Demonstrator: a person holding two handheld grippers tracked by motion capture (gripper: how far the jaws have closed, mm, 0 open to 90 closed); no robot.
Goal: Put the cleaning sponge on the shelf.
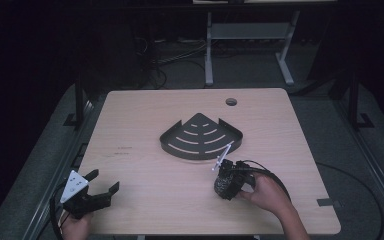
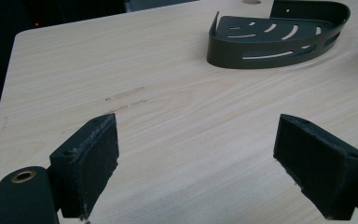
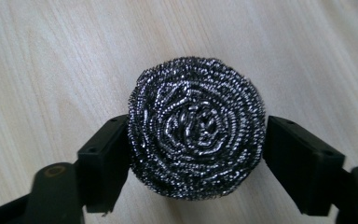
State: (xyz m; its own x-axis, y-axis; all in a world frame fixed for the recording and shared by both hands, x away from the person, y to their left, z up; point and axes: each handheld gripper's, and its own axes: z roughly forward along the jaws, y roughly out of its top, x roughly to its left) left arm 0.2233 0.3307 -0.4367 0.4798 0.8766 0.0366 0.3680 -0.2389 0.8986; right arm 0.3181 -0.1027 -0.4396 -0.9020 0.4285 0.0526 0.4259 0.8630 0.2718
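A round steel-wool scourer sits between the two black jaws of my right gripper, which is shut on its sides just above the wooden table. In the high view the scourer and right gripper are at the front right, just in front of a black corner caddy with curved slots at mid-table. My left gripper is at the front left corner, open and holding nothing. Its pads stand wide apart over bare wood, and the caddy lies farther off to the upper right.
The table has a round cable hole near its far edge. Faint scuff marks lie left of the caddy. Behind the table are a white desk frame and cables on the dark floor.
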